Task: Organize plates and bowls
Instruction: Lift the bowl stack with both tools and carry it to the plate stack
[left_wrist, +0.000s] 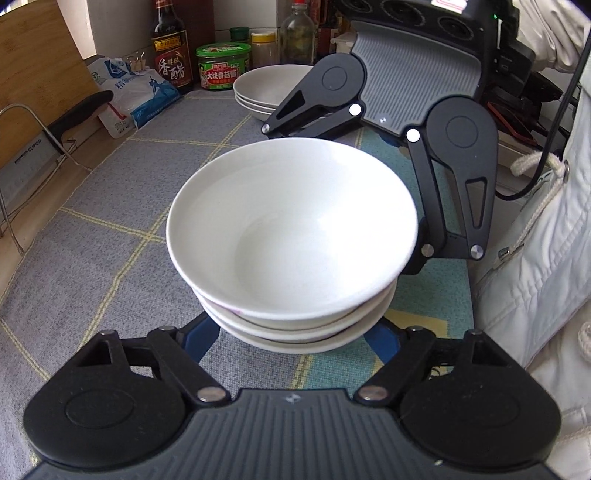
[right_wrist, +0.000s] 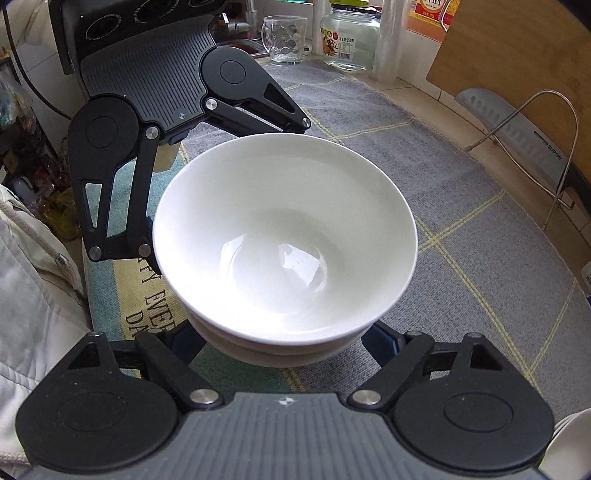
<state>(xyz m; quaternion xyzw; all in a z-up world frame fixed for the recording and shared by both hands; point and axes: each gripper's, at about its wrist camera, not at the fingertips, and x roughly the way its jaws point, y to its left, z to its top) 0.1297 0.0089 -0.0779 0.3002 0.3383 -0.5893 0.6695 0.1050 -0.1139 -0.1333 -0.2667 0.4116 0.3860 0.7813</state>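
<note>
Left wrist view: stacked bowls sit at twelve o'clock between my left gripper fingers and my right gripper fingers, both straddling the stack, contact hidden.

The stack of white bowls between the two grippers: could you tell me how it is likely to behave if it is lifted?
The stack of white bowls looks glazed and glossy, so probably slippery. Several nested bowls are likely heavy and rigid. They sit slightly askew, so the top one may shift.

Countertop, grey mat, bowl stack
</note>
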